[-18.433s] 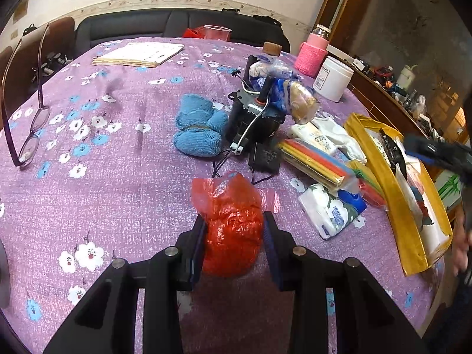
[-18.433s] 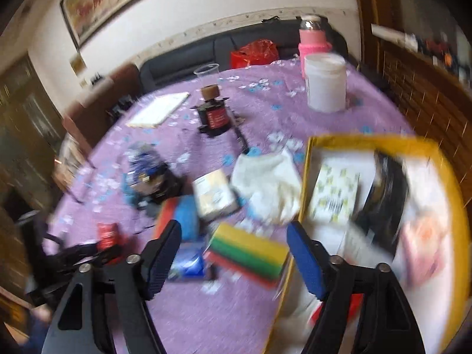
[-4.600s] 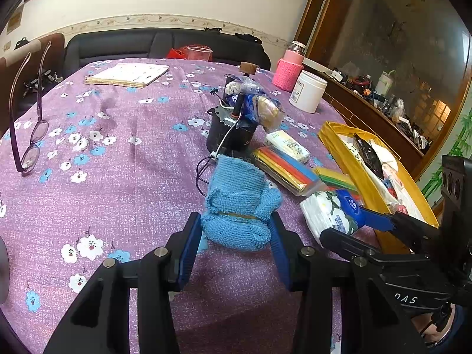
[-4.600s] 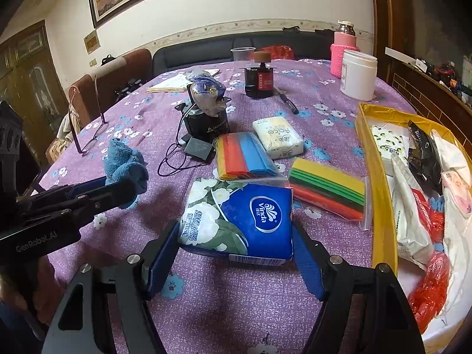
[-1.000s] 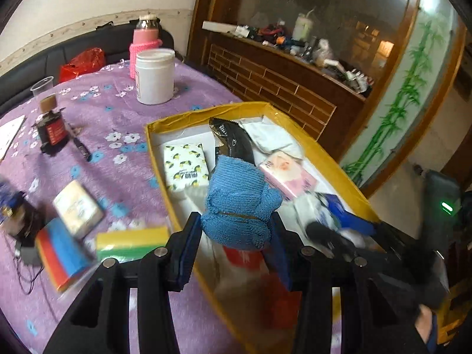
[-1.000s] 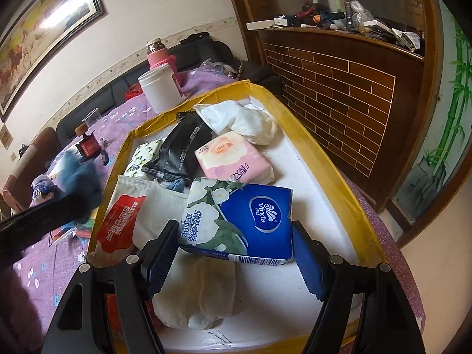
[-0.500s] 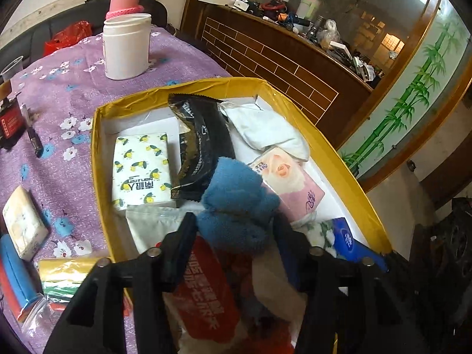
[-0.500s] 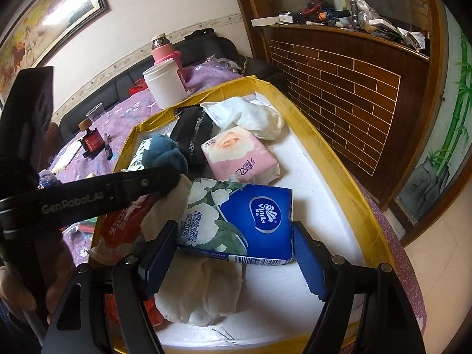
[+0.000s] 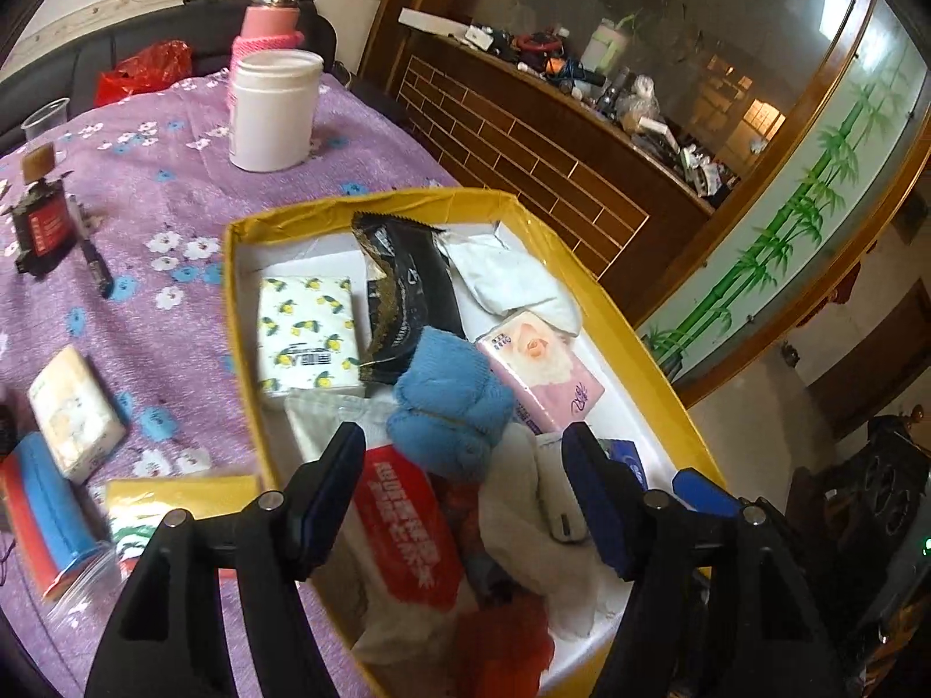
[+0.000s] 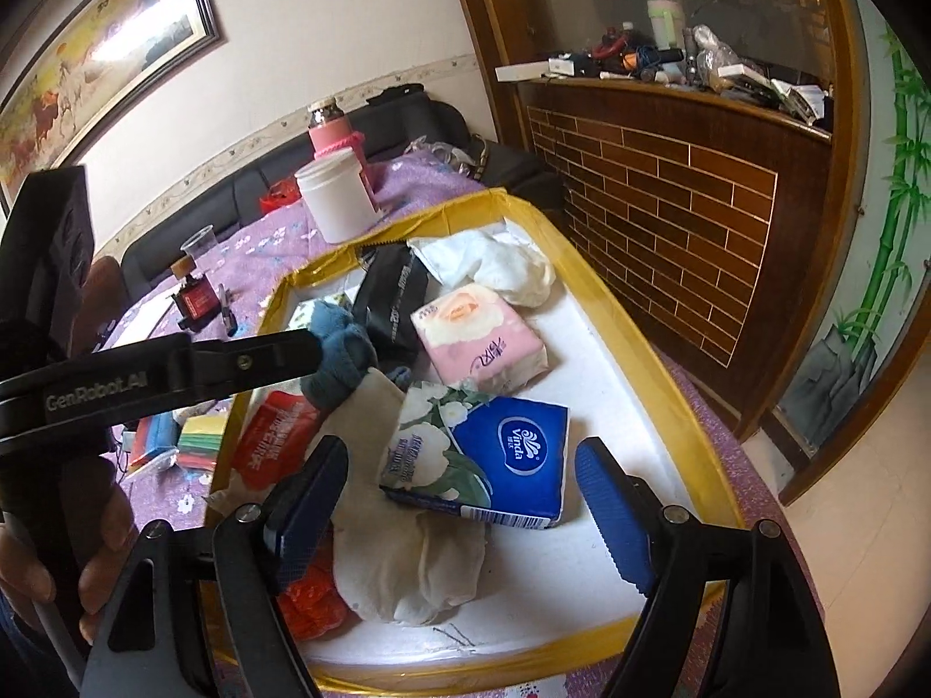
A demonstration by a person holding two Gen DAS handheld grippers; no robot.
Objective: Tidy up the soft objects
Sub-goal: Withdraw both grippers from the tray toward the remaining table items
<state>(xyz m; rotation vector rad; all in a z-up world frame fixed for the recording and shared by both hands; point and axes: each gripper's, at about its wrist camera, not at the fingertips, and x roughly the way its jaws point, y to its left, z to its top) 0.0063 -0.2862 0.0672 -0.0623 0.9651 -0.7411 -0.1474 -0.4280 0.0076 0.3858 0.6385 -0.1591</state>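
Note:
The blue towel lies in the yellow box, on top of the other soft packs. My left gripper hangs just behind it; its jaws are opening and the pads are clear of the towel. In the right wrist view the blue-and-white tissue pack rests tilted on a white cloth inside the yellow box. My right gripper stands over it with its jaws opening, both pads apart from the pack. The blue towel shows there beside the left gripper's black finger.
The box also holds a pink tissue pack, a lemon-print pack, a black packet and a red packet. A white jar and loose packs sit on the purple cloth. A brick-faced counter stands right of the table.
The left jaws have spread and let go of the blue towel, which now lies in the box. The right jaws have widened and the tissue pack has dropped out, tilted.

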